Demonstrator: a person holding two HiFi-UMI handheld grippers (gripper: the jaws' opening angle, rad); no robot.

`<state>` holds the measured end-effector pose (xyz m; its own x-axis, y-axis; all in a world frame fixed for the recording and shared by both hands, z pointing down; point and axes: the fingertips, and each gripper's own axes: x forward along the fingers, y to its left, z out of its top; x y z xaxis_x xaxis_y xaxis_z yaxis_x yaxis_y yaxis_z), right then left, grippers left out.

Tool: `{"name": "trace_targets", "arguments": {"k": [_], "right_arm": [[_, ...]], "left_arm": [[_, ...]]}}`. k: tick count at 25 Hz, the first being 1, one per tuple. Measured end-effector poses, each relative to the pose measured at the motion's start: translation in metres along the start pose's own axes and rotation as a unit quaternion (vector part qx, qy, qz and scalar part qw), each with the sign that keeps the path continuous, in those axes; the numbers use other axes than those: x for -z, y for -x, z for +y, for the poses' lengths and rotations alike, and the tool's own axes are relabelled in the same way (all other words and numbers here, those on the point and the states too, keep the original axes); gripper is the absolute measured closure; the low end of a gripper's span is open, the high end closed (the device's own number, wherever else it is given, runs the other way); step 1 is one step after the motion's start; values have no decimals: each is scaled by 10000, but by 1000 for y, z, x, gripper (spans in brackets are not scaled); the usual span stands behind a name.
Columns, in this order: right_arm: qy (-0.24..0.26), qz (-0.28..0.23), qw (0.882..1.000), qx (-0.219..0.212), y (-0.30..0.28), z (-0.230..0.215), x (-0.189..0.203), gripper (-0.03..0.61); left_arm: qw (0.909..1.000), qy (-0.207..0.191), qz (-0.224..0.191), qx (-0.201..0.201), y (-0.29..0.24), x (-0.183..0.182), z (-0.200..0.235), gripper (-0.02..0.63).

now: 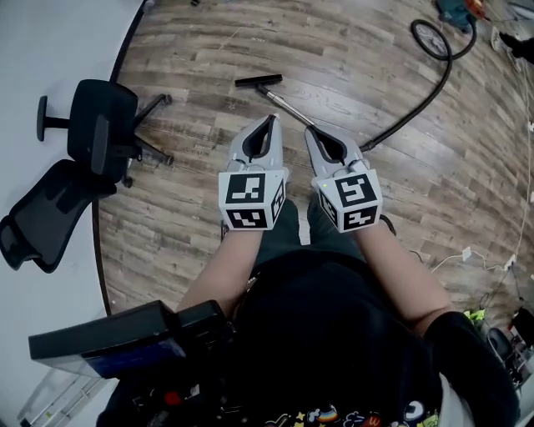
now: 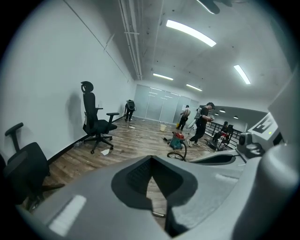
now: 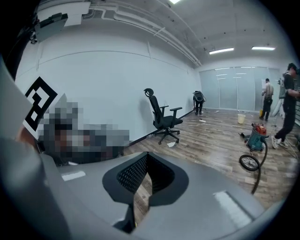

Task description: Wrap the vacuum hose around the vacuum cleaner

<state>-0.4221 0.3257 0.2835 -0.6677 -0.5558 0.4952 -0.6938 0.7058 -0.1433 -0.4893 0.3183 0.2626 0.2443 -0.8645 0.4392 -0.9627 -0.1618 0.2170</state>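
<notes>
The teal and red vacuum cleaner [image 1: 455, 10] stands far off at the top right of the head view. Its black hose [image 1: 434, 83] coils beside it, then runs across the wood floor toward me. The metal wand [image 1: 288, 108] ends in a black floor nozzle [image 1: 259, 81] just ahead of my grippers. My left gripper [image 1: 271, 119] and right gripper [image 1: 309, 131] are held side by side above the floor, both shut on nothing. The left gripper view shows the vacuum cleaner [image 2: 178, 139] and hose coil [image 2: 176, 156] beyond my left gripper [image 2: 152, 161]. The right gripper view shows the vacuum cleaner [image 3: 256, 136] and hose coil [image 3: 249, 162] past my right gripper [image 3: 146, 157].
Two black office chairs [image 1: 104, 133] [image 1: 42, 221] stand at the left by the white wall [image 1: 50, 50]. Thin white cables [image 1: 467, 258] lie on the floor at the right. Several people [image 2: 204, 124] stand far down the room near a bucket [image 3: 241, 118].
</notes>
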Motion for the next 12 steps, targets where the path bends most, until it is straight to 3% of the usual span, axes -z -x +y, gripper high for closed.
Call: {"name": "trace_targets", "arguments": {"k": [8, 12], "right_arm": [[121, 362, 9992, -117, -48, -38, 60, 543], [209, 549, 9981, -203, -90, -53, 117, 528]], "left_arm": [[9996, 226, 93, -137, -62, 57, 12, 613], [9988, 350, 278, -191, -98, 121, 25, 613]]}}
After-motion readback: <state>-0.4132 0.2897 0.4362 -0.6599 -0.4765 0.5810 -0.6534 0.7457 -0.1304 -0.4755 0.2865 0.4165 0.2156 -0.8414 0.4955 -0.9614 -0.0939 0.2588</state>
